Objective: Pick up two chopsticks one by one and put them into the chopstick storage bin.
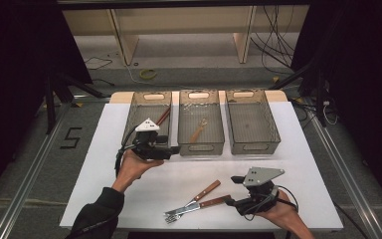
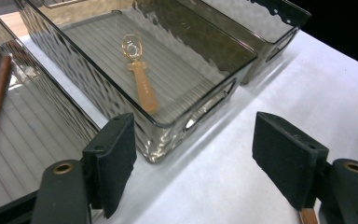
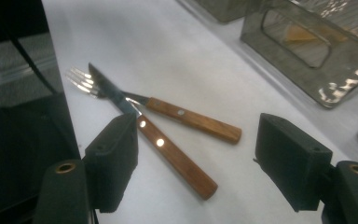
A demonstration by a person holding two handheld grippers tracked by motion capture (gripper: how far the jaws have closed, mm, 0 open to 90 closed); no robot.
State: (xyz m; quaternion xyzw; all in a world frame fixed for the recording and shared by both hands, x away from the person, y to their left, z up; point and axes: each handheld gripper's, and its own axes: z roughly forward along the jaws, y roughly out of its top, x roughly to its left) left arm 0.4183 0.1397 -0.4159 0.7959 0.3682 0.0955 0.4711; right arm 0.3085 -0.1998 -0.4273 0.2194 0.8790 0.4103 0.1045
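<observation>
Two utensils, knife (image 3: 168,149) crossed over fork (image 3: 177,114), lie on the surface just ahead of the right gripper (image 3: 198,163), jaws wide, empty. Risk: closing on both handles together.

A knife (image 3: 168,149) lies crossed over a fork (image 3: 158,105) on the table (image 1: 129,199), before three bins (image 1: 201,122).

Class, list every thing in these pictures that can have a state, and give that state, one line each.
left gripper: jaws open, nothing between them.
right gripper: jaws open, over the knife handle.
knife: flat on the table, blade crossing the fork.
fork: flat on the table.
left bin: holds brown sticks.
middle bin: holds one small spoon.
right bin: looks empty.
</observation>
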